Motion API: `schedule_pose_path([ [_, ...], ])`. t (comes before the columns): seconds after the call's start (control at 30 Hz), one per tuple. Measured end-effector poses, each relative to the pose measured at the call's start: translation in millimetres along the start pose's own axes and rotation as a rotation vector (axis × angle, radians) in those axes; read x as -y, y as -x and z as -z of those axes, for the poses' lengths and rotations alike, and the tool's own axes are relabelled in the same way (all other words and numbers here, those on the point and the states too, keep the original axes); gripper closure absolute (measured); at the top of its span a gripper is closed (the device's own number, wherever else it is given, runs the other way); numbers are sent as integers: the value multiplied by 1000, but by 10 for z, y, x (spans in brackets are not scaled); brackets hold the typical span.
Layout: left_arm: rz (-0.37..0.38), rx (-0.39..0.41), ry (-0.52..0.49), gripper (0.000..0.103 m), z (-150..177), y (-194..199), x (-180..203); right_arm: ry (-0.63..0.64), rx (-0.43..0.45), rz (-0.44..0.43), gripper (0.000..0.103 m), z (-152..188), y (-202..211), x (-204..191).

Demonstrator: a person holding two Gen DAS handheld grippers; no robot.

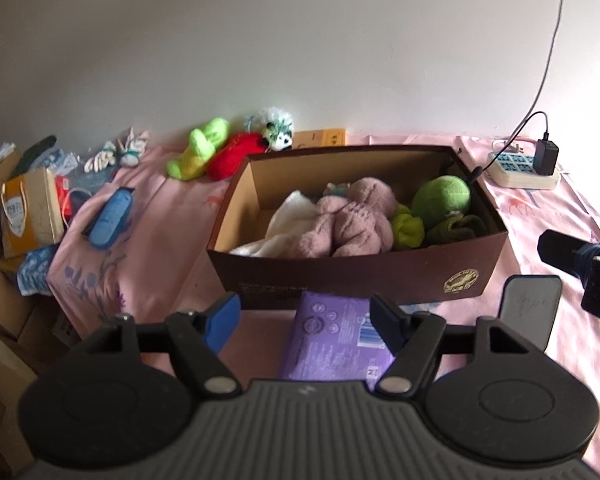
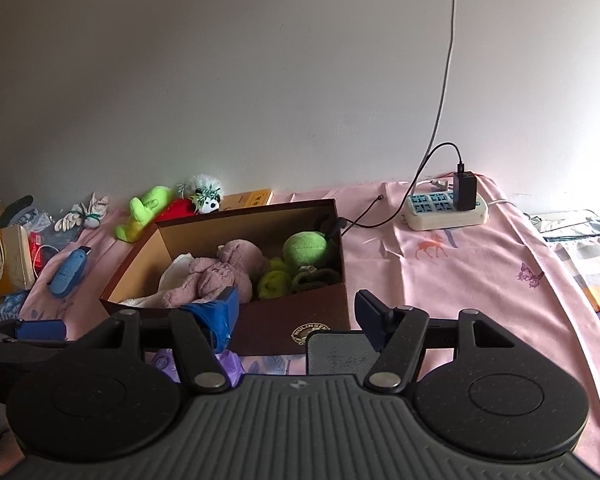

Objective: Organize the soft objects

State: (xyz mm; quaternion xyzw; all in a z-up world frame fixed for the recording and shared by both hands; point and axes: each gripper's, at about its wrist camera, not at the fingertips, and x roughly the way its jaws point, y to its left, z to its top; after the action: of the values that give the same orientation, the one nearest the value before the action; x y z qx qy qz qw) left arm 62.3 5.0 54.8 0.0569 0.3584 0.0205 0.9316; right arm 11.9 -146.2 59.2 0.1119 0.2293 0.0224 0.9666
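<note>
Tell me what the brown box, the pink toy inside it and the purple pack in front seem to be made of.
Brown box: apparently cardboard, matte dark outside, raw tan inside, crisp folded walls.
Pink toy: plush fabric, fuzzy nubbly pile, slumped limbs.
Purple pack: probably thin plastic film, smooth and printed, with a slight sheen; contents unclear.

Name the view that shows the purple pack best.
Left wrist view: the purple pack lies flat before the box, its printed top showing between the open fingers. In the right wrist view only a purple scrap peeks out behind the gripper.
</note>
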Motion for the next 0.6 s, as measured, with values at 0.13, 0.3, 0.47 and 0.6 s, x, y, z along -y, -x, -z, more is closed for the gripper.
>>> schedule_pose_path([
  [0.13, 8, -15, 27, 29, -1, -105, -104, 20, -16, -7, 53, -7, -59, -129],
  [0.3, 14, -16, 43, 29, -1, -195, -194, 40, -27, 25, 53, -18, -149, -199],
  [0.47, 21, -6, 30, 29, -41, -293, -152, 47, -39, 49, 53, -26, -238, -185],
  [0.6, 35, -17, 25, 29, -100, -409, -100, 40, -52, 56, 53, -44, -344, -160],
])
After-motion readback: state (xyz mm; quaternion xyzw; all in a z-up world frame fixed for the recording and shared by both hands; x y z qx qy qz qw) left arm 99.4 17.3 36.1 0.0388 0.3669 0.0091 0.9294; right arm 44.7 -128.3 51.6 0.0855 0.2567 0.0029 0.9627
